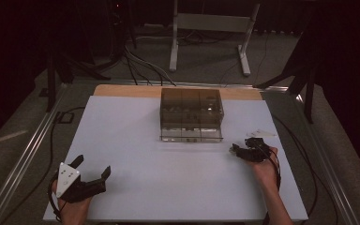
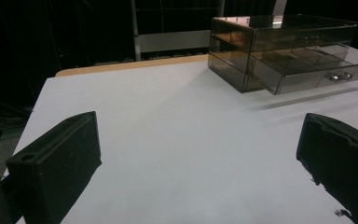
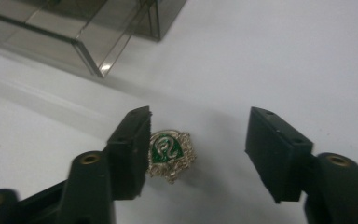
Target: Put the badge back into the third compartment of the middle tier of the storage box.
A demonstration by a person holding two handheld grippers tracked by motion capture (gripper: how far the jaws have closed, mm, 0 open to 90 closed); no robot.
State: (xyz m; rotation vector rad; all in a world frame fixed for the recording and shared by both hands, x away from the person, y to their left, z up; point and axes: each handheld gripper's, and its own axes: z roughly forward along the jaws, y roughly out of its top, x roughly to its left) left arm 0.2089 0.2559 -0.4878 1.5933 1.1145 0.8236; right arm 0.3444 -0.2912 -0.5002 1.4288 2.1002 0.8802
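Left gripper (image 1: 92, 168): jaws wide, empty, at the bench's (image 1: 136, 140) near-left corner. Green brooch (image 3: 169, 154): flat on bench, right of the drawer box (image 1: 191, 114). Right gripper (image 3: 196, 142): nearer, jaws unclosed astride brooch, left pad beside its edge.

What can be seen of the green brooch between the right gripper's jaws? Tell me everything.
The brooch is a small badge: a glossy green shield-shaped centre bearing a silvery curled figure, framed by ornate pale-gold filigree that looks like metal. It lies flat, face up, on the white table, near the corner of the smoky clear drawer box. It sits between the open jaws of the right gripper, close against one jaw, well apart from the other; actual contact cannot be told.
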